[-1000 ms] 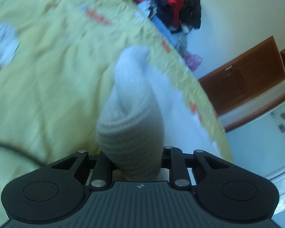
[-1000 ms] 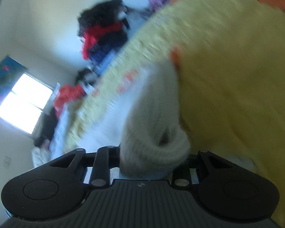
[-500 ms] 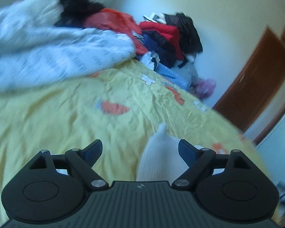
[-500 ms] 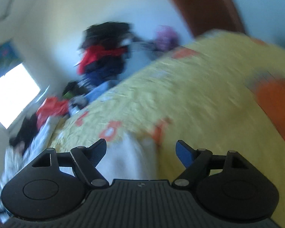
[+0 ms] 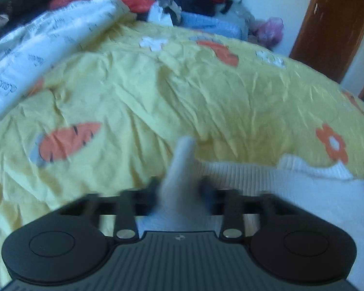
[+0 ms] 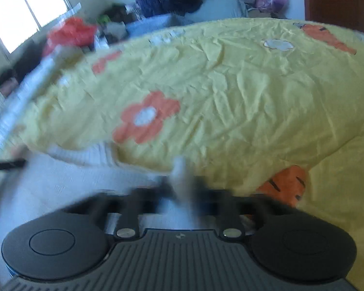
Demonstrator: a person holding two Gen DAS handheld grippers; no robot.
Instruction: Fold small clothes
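We're pinching the white knit garment [image 5: 291, 189] w/ both grippers.
Left gripper [image 5: 180, 189] fingers are clamping a raised fold betw. them; right gripper [image 6: 182, 189] fingers are doing likewise on its other edge. Rest of garment is lying on the yellow bedsheet [image 5: 206, 97], beside & just beyond the fingers.

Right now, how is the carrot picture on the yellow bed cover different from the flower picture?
In the left gripper's view the carrot is long and pointed; the flower is round with petals. The carrot has small dark marks and a greyish end; the flower has a pale middle. The carrot lies left of the white knitted garment; the flower lies right, above it. Both are orange prints on the bed cover.
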